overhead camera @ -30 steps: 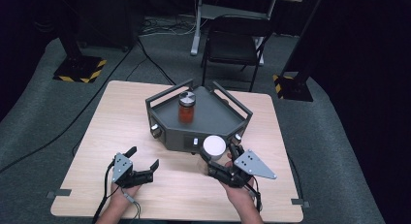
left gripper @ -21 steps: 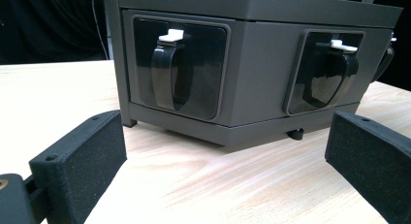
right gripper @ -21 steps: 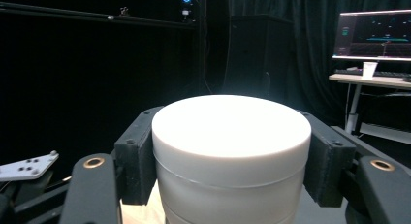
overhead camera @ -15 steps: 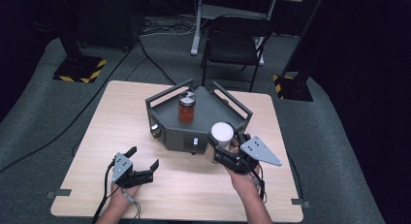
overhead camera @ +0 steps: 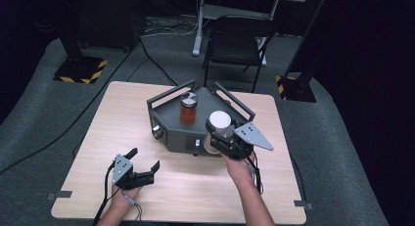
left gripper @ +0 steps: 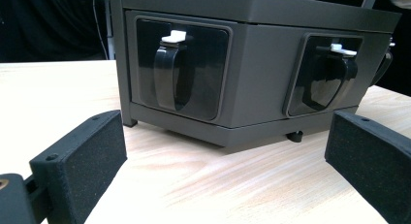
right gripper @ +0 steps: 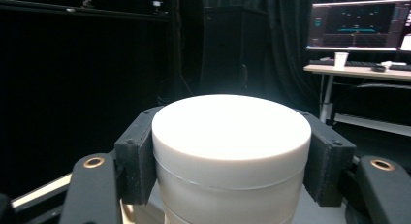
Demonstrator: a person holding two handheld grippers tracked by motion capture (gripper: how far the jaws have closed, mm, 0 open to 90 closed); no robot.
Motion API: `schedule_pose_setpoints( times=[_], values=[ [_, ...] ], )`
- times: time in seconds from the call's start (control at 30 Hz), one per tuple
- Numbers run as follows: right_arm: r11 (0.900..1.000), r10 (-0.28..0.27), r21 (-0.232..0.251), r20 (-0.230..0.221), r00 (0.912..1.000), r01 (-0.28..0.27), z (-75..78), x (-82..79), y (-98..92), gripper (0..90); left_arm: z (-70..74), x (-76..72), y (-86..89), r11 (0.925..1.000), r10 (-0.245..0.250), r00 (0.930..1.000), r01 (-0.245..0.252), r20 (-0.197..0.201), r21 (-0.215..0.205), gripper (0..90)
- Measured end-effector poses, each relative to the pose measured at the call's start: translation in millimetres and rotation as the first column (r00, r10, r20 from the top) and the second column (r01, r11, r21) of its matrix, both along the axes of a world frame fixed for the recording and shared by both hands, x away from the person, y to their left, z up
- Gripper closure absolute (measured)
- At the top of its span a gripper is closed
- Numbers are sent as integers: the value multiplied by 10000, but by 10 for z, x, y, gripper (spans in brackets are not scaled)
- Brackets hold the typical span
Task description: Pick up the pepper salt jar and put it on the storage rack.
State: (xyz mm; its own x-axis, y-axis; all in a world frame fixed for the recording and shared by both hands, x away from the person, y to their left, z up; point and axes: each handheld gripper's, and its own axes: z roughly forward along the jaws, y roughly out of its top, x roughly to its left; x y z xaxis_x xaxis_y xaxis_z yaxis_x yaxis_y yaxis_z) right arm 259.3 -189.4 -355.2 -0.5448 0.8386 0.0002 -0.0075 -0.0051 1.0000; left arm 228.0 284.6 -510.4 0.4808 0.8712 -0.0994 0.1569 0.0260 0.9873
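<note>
Tabletop [overhead camera: 122, 118] first: pale wood, and near its far middle we see a dark grey box [overhead camera: 183, 138] with rails along its top and latches on its front faces. On the box stands an amber jar [overhead camera: 188, 108] with a metal lid. Our right claw [overhead camera: 219, 133] is clamped on a white jar [overhead camera: 219, 122], pads on opposite sides just under its lid, holding it upright at the box's front right corner; whether its base touches the top we cannot tell. Our left claw [overhead camera: 145, 160] sits low over the tabletop, jaws wide and empty, facing the box front [left gripper: 232, 78]. We judge the white jar [right gripper: 231, 136] rigid, light, smooth-walled and liable to slip, so a grip below the lid rim suits it best.
</note>
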Motion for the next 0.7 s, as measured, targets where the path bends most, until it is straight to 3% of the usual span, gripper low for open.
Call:
schedule_pose_setpoints(
  times=[0.33, 0.57, 0.7],
  values=[
    [9986, -526, -40, 224, 9984, 527, 105, 147, 126, 328, -12, -11, 9, 9999, 90, 10000, -90, 17, -146, 10],
    [9950, -986, 160, 173, 9950, 983, 65, 261, 250, 328, -13, -1, 9, 9998, 86, 10000, -86, 13, -184, 10],
    [9927, -1206, 32, 175, 9925, 1206, 51, 340, 325, 328, -16, 2, 16, 9997, 87, 10000, -87, 0, -242, 10]
  ],
)
